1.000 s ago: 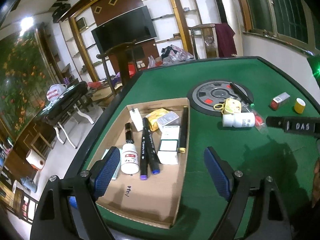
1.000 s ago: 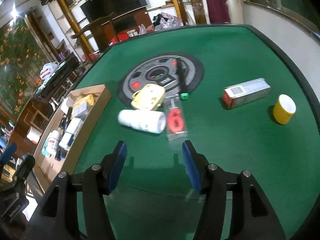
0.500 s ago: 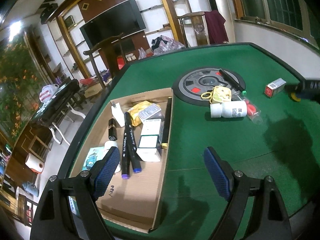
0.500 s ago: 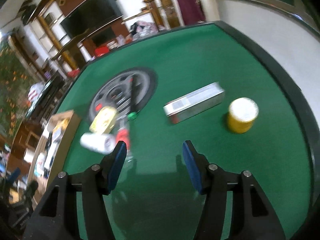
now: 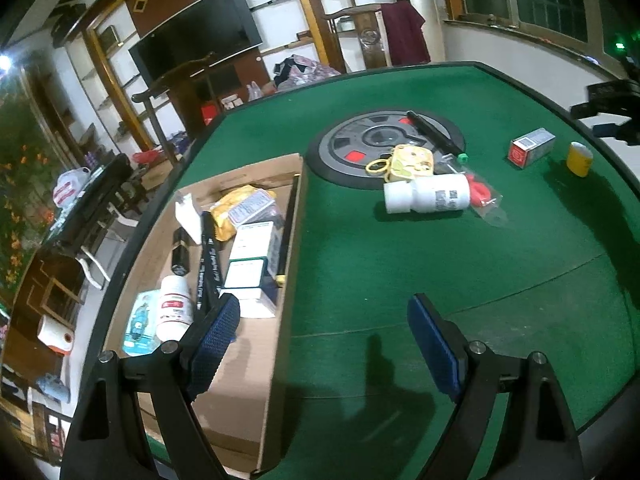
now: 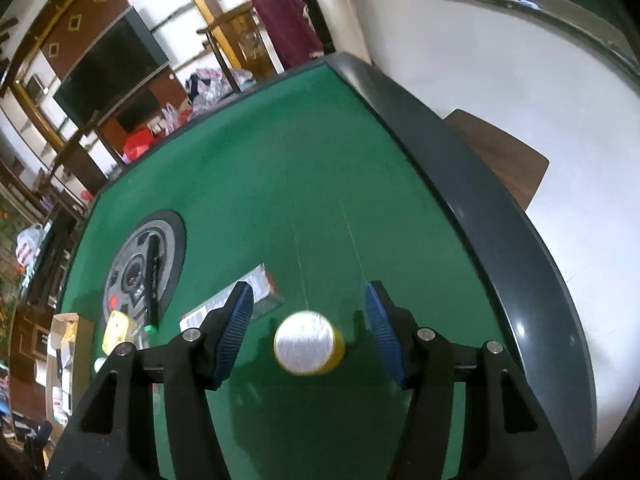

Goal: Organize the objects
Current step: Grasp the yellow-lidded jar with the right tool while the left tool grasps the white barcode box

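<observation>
Both sets of jaws stand released with nothing between the pads: your right gripper (image 6: 306, 322) hangs over the yellow cup (image 6: 308, 343), which sits upright on the green table (image 6: 280, 200) in the gap between the blue pads, touched by neither. Just beside it on the felt lies the red-and-white box (image 6: 256, 294), near the table's dark rim. Your left gripper (image 5: 324, 340) hovers wide over the edge of the cardboard box (image 5: 280, 320), while the white bottle (image 5: 426, 199) lies on its side by the grey disc (image 5: 352, 148).
</observation>
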Motion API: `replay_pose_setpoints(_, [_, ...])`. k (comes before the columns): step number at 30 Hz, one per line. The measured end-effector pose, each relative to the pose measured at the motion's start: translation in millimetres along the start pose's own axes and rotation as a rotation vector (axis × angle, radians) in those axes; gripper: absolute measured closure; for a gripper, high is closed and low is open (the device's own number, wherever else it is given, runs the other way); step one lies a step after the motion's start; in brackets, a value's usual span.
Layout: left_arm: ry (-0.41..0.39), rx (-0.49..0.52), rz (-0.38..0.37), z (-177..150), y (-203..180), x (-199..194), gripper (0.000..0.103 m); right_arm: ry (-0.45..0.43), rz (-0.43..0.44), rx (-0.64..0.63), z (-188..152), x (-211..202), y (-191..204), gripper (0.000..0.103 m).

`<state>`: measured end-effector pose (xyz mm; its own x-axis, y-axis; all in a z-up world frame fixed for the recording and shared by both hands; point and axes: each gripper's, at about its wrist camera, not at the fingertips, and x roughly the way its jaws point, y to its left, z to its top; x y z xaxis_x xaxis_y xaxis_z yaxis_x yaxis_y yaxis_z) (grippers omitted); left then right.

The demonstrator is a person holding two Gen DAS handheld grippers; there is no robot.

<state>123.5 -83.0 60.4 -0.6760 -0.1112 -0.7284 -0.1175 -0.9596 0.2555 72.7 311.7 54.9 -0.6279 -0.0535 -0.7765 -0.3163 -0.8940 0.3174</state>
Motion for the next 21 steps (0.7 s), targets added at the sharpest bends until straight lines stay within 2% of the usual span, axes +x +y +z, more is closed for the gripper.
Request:
replay_pose_setpoints(7, [-0.005, -0.030, -0.025, -1.2, 8.7, 1.2, 0.021, 0.180, 0.025, 0.009, 14.3, 52.6, 18.5, 0.046])
replay_pose_setpoints(10, [-0.004, -0.053, -0.036, -2.3, 16.0, 2.2, 0.021, 0.208, -0.004, 0.001, 18.5, 69.8, 32.4, 0.046])
replay_pose_setpoints(15, [-0.002, -0.075, -0.049, -6.0, 26.2, 3.3, 0.021, 0.231, -0.049, -0.108, 21.5, 90.9, 61.4, 0.046])
replay_pose_setpoints(21, [0.000, -0.112, -0.061, -10.1, 39.4, 6.1, 0.021, 0.294, -0.077, -0.342, -18.4, 82.6, 99.9, 0.046])
